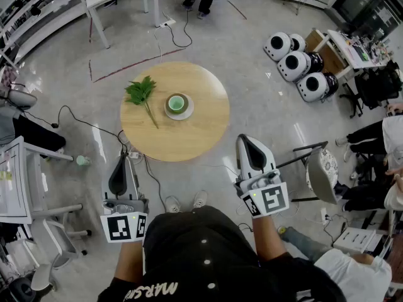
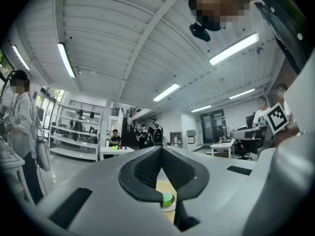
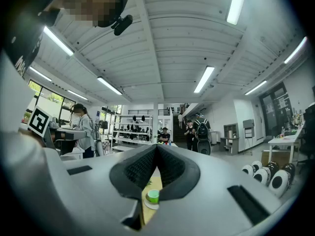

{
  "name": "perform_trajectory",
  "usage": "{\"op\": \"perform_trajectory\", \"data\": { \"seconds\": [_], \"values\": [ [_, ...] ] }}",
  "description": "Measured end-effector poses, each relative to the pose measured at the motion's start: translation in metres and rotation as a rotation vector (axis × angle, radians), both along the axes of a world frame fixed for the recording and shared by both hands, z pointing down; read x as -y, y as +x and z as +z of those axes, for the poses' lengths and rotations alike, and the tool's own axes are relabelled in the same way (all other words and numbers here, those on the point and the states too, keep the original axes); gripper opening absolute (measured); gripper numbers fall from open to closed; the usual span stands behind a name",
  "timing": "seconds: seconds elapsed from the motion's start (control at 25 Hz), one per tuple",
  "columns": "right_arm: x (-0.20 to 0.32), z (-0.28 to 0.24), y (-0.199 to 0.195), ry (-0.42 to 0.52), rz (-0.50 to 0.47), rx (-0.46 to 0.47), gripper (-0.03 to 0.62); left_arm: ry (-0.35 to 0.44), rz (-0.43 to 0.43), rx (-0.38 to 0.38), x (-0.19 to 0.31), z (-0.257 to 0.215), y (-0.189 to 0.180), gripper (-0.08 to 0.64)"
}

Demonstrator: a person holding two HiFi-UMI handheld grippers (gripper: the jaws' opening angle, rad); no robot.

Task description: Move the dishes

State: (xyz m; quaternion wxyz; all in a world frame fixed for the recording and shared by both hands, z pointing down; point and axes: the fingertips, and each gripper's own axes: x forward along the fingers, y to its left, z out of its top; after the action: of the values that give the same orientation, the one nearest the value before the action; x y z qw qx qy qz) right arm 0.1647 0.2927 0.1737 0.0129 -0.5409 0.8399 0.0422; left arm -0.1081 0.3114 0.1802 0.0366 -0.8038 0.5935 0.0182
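- Head view shows a round wooden table (image 1: 198,134) on a glossy grey floor, directly ahead of the person.
- A green cup (image 1: 176,102) sits upright on a white saucer (image 1: 187,112) near the table's middle.
- A leafy green sprig (image 1: 141,93) lies just left of the saucer, with its stem running toward the near edge.
- The left gripper (image 1: 122,163) hangs over the floor just short of the table's near-left rim, touching nothing.
- The right gripper (image 1: 247,142) is held off the table's near-right edge, also over the floor and well apart from the dishes.
- Left gripper view: the left gripper (image 2: 160,147) has its jaws brought together at the tips, with nothing between the black pads.
- Through the small opening below those tips, the cup (image 2: 168,198) and a sliver of saucer (image 2: 171,207) show far off on the tabletop (image 2: 164,187).
- Right gripper view: the right gripper (image 3: 156,146) likewise has its jaw tips meeting and holds nothing.
- The cup (image 3: 153,196), on its saucer (image 3: 149,204), appears through the gap on the wooden top (image 3: 150,178).
- Three white dome-shaped units with black round faces (image 1: 293,63) stand on the floor at the far right.
- A chair (image 1: 321,172) stands just right of the right gripper.
- The person's two shoes (image 1: 186,201) show below the table's near edge.
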Motion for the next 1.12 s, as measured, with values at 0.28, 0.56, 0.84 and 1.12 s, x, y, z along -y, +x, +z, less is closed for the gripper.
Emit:
{"op": "perform_trajectory", "data": {
  "seconds": [0.28, 0.56, 0.84, 1.12],
  "values": [
    [-0.002, -0.005, 0.003, 0.021, 0.005, 0.038, -0.011, -0.009, -0.011, 0.001, 0.000, 0.001, -0.001, 0.017],
    [-0.003, 0.000, 0.002, 0.013, 0.011, 0.038, -0.008, -0.007, -0.008, 0.008, -0.001, 0.002, -0.002, 0.017],
    [0.005, 0.006, 0.025, 0.019, -0.016, 0.040, 0.250, -0.002, -0.035, 0.024, -0.001, 0.002, 0.013, 0.017],
    [0.020, 0.019, 0.043, -0.008, -0.056, 0.034, 0.227, -0.025, -0.092, 0.026, -0.004, 0.012, 0.033, 0.017]
  ]
}}
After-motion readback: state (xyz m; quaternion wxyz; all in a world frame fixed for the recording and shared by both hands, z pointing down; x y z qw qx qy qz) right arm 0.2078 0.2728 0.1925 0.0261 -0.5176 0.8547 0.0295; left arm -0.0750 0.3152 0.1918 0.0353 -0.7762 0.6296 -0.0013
